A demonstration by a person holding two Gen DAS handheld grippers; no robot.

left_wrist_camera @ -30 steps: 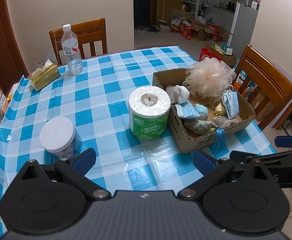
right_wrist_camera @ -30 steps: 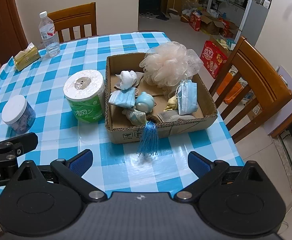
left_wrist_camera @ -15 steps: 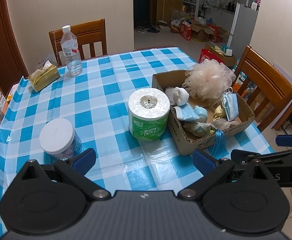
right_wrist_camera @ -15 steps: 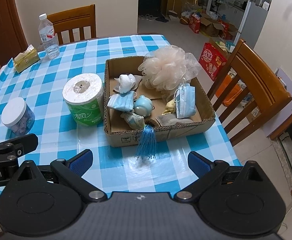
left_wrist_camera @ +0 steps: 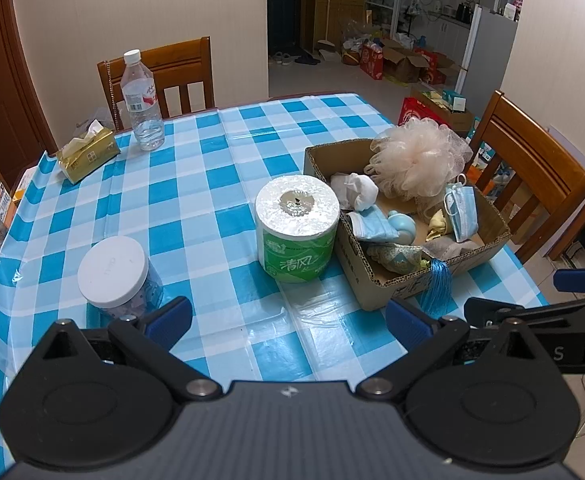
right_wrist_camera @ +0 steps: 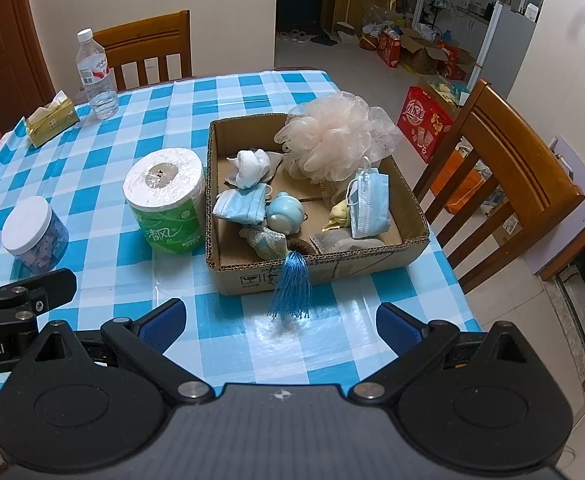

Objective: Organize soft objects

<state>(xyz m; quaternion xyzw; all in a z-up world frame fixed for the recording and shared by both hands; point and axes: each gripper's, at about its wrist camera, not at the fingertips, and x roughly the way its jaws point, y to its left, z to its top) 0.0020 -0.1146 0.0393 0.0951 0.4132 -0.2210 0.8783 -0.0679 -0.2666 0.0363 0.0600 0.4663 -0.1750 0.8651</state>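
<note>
A cardboard box (right_wrist_camera: 408, 208) (left_wrist_camera: 356, 264) on the checked table holds soft things: a peach bath pouf (right_wrist_camera: 332, 136) (left_wrist_camera: 416, 156), two blue face masks (right_wrist_camera: 366, 206) (right_wrist_camera: 240, 208), a white cloth (right_wrist_camera: 250, 166), a blue round toy (right_wrist_camera: 286, 216) and a pouch with a blue tassel (right_wrist_camera: 292, 284) hanging over the front wall. A toilet paper roll (right_wrist_camera: 166, 200) (left_wrist_camera: 296, 226) stands left of the box. My left gripper (left_wrist_camera: 288, 320) and right gripper (right_wrist_camera: 278, 322) are both open and empty, above the table's near edge, well short of the box.
A white-lidded jar (left_wrist_camera: 114, 272) (right_wrist_camera: 34, 234) stands near the left fingers. A water bottle (left_wrist_camera: 142, 100) and a tissue pack (left_wrist_camera: 88, 154) sit at the far left corner. Wooden chairs stand behind (left_wrist_camera: 160, 76) and right of the table (right_wrist_camera: 504, 176).
Both grippers have drawn back and up slightly from the table; the box and roll appear a little farther away. Nothing on the table has moved.
</note>
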